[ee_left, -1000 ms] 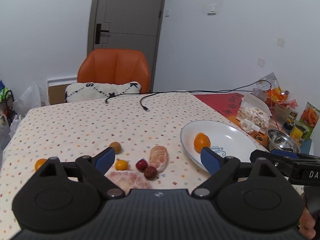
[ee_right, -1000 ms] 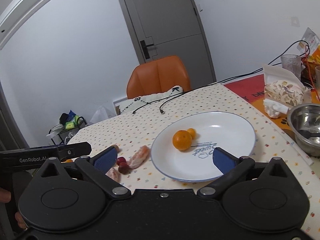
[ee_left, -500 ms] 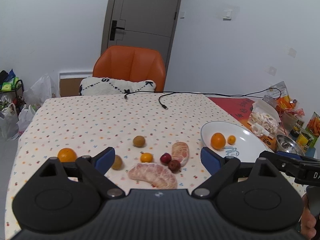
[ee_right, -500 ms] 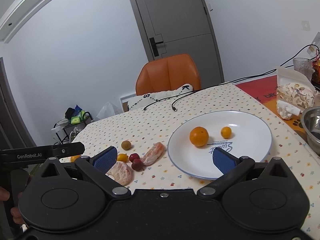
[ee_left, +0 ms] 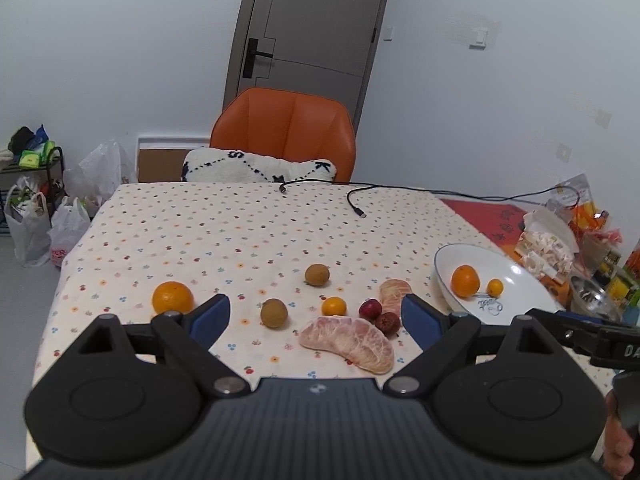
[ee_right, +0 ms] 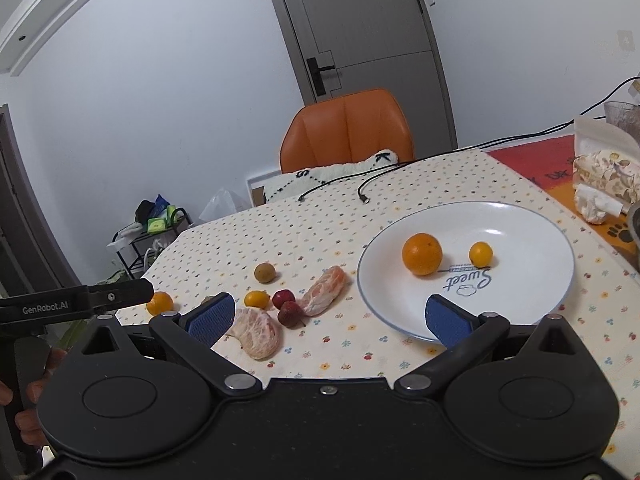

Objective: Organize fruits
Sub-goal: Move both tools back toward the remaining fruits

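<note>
Currently both grippers are hovering above the table (ee_left: 168,216), holding nothing. Left gripper (ee_left: 316,316) is sitting with fingers spread wide; right gripper (ee_right: 328,316) is likewise spread.

Loose fruit is lying just ahead of the left gripper: a big peeled citrus piece (ee_left: 348,343) between its fingertips, two red fruits (ee_left: 378,316) just past that, a small orange fruit (ee_left: 334,306) beside them, and a second peeled segment (ee_left: 395,291) further out toward the right finger. Two brown round fruits (ee_left: 274,313) are sitting ahead, one farther (ee_left: 317,274). An orange (ee_left: 172,298) is lying past the left fingertip.

White plate (ee_right: 532,280) is sitting ahead of the right gripper, right finger overlapping its near rim in view; it's carrying one orange (ee_right: 422,254) and one small orange fruit (ee_right: 480,253), apart from each other.
</note>
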Available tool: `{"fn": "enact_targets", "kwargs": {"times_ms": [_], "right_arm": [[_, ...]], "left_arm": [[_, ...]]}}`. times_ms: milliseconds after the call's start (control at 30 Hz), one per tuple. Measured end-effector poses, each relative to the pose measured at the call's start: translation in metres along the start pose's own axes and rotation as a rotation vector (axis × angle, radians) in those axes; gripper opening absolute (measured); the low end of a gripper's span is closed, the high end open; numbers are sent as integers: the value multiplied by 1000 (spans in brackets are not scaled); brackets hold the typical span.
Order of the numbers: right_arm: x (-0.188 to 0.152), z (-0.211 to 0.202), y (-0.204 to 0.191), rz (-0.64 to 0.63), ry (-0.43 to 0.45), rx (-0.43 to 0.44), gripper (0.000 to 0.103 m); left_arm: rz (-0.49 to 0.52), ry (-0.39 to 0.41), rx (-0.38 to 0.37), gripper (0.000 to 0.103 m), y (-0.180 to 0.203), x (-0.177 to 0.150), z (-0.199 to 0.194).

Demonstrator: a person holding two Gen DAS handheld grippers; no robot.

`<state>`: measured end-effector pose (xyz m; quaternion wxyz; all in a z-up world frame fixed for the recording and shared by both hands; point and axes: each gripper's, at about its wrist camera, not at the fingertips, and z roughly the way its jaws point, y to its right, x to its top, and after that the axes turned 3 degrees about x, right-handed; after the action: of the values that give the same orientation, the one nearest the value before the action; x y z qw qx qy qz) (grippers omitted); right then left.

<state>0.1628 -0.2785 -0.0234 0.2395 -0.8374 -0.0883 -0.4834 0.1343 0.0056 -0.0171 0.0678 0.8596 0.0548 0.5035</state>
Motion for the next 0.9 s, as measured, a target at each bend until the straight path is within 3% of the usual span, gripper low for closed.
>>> {"fn": "enact_targets", "kwargs": {"times_ms": [300,433,567,900], "right_arm": [[-7,21,-15,-47,-47,45,101],[-9,36,-21,-56,-93,73,85],[-13,50,-26,-60,-127,98,77],[-20,80,-35,-70,-192,132,70]], "left_arm": [[-1,-18,22,91,-14,-5,8],[-9,-25,34,91,-22,-7,15],[-25,-45,39,89,-31,-11,24],[-54,-64,75,88,-52,-14,40]]}}
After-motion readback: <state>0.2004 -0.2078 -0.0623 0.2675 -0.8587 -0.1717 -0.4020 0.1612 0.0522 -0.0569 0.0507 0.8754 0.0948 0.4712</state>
